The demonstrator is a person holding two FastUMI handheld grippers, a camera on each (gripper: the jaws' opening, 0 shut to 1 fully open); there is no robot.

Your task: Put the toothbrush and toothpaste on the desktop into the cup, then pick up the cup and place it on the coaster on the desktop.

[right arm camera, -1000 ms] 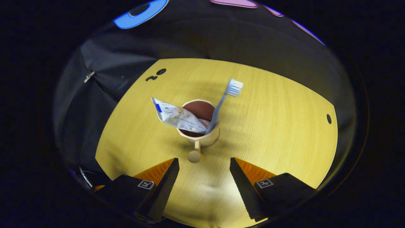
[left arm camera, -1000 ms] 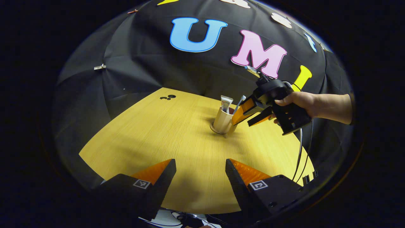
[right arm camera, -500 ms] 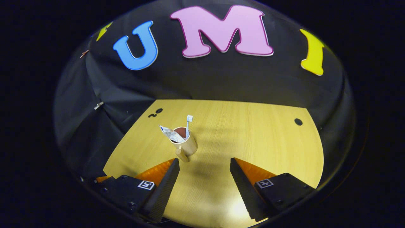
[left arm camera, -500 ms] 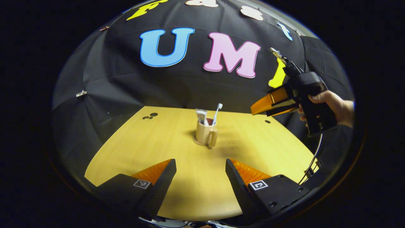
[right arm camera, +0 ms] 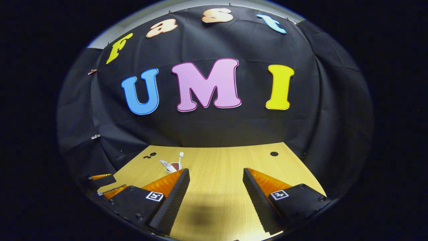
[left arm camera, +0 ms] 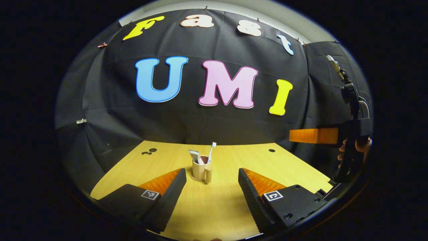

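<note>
At six o'clock of the left gripper view, the left gripper (left arm camera: 210, 192) stood wide open, nothing between its fingers. Right gripper (right arm camera: 215, 195): likewise spread wide, empty, above the bare desktop (right arm camera: 227, 167).

Cup (left arm camera: 200, 170): upright at mid-desk, twelve o'clock of the left gripper, well apart from it, handle turned toward the camera. Toothbrush (left arm camera: 211, 151) and toothpaste (left arm camera: 194, 155): both standing in the cup. Coaster: apparently a thin disc under the cup's foot; too small to confirm.

Step in hand, as judged: withdrawal after placing. Done well, both grippers would back away level and open, clear of the handle and the leaning toothbrush, so the cup would not be knocked.
</note>
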